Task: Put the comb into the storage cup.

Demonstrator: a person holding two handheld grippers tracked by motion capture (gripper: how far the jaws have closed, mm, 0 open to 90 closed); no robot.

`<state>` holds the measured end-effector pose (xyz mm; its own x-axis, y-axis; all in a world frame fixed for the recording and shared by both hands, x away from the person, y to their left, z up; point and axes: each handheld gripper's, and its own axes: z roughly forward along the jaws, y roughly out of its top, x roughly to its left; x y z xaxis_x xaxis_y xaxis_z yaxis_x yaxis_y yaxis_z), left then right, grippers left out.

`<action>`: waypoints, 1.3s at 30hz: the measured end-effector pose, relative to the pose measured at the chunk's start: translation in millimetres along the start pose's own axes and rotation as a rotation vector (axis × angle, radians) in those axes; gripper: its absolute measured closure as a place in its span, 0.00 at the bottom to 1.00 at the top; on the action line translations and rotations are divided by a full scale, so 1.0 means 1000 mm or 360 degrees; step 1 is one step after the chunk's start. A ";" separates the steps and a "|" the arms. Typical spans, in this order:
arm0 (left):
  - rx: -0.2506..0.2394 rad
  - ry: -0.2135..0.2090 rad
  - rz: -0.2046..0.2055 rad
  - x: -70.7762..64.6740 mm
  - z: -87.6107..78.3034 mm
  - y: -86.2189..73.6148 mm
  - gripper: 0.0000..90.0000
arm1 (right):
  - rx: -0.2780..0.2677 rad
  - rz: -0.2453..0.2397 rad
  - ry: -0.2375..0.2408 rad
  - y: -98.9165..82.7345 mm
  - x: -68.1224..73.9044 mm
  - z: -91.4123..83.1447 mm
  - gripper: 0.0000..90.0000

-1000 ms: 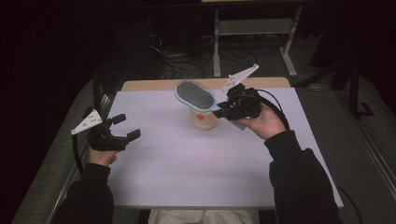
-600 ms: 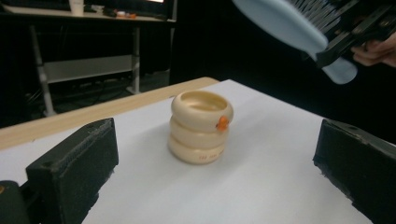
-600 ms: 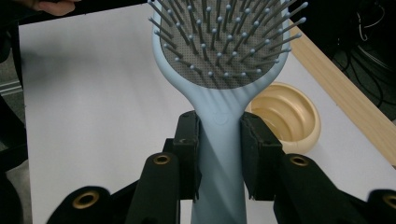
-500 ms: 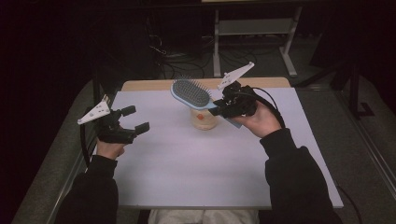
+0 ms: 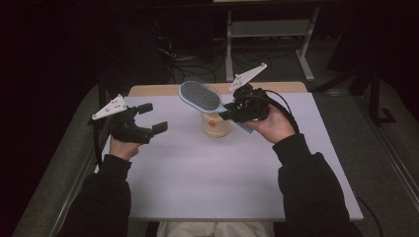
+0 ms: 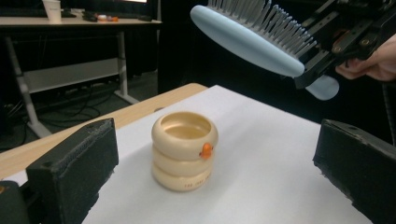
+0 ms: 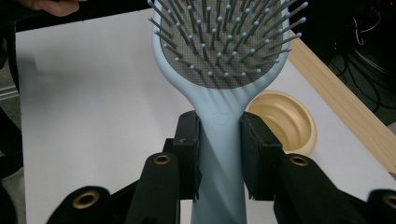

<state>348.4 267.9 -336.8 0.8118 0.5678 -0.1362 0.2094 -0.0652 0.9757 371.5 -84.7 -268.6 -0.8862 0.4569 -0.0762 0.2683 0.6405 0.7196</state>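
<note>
We take the cream cup (image 5: pixel 216 125) as our landmark; it stands upright on the white sheet (image 5: pixel 222 182) that covers the table (image 5: pixel 163 89), toward the far edge and about midway across.

The hairbrush (image 5: pixel 200 95) hangs in the air just above the cup, not touching it. Its long axis runs across the table: the oval head lies above and to the left of the cup, the handle runs back to the right and a little toward us. The bristles face up and the smooth back faces down at the mouth of the cup.

Our right tongs (image 5: pixel 228 109) sit just right of the cup, above the sheet, and are clamped on the handle right below the head, one pad on each side, as the right gripper view (image 7: pixel 219 154) shows. So the right hand (image 5: pixel 269 126) is the nearer one and does the carrying.

Our left tongs (image 5: pixel 152 118) are well to the left of the cup, lifted off the sheet, jaws spread wide with nothing between them; in the left gripper view the cup (image 6: pixel 185 149) stands between the two pads but far ahead of them.

We judge that the coming move turns on the head hanging left of the mouth of the cup: to stand the brush in the cup, its axis would have to tip from level toward upright.
</note>
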 end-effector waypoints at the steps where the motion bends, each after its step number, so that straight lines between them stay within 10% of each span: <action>1: -0.0002 -0.0004 -0.0006 0.000 0.001 0.001 0.00 | -0.0009 0.0003 0.0004 0.001 0.000 0.000 0.76; 39: -0.0061 -0.0024 -0.0203 -0.013 0.050 0.037 0.00 | -0.0131 -0.0033 -0.0012 0.018 0.013 0.029 0.76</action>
<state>372.9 217.4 -307.6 0.7881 0.5572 -0.2618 0.2906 0.0381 0.9561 375.3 -49.2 -276.6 -0.8882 0.4492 -0.0967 0.2178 0.5969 0.7722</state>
